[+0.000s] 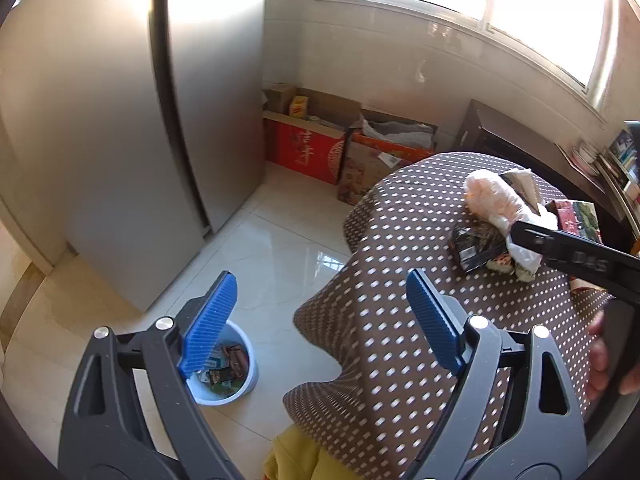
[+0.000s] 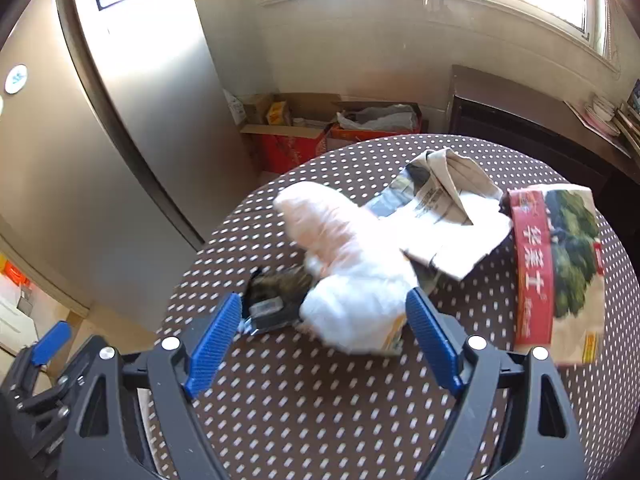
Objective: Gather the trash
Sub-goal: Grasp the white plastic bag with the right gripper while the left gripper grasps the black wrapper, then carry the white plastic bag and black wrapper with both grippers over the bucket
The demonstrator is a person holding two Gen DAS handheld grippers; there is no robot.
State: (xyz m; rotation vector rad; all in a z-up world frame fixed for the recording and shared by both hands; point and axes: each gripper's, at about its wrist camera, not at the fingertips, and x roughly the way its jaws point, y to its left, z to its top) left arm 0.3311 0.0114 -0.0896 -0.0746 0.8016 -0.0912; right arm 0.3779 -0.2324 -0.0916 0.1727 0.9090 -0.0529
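Note:
A round table under a brown dotted cloth (image 2: pixel 320 400) carries the trash. On it lie a crumpled white and pinkish plastic bag (image 2: pixel 340 240), a dark wrapper (image 2: pixel 276 304), a folded newspaper (image 2: pixel 444 216) and a red and green carton (image 2: pixel 560 264). My right gripper (image 2: pixel 324 298) is open just above the cloth, with the bag's lower end and the wrapper in the gap between its blue pads. My left gripper (image 1: pixel 320 284) is open and empty over the table's edge and the floor. A white bin (image 1: pixel 244 384) holding wrappers stands on the floor under its left finger. The right gripper's black finger (image 1: pixel 576 256) reaches the bag (image 1: pixel 492 196).
A tall grey fridge (image 1: pixel 120 140) stands to the left on a glossy tiled floor (image 1: pixel 280 248). Cardboard boxes (image 1: pixel 308 148) line the wall under the window. A dark cabinet (image 1: pixel 512 136) sits behind the table. Something yellow (image 1: pixel 296 460) is below the table's near edge. A hand (image 1: pixel 600 360) shows at the right.

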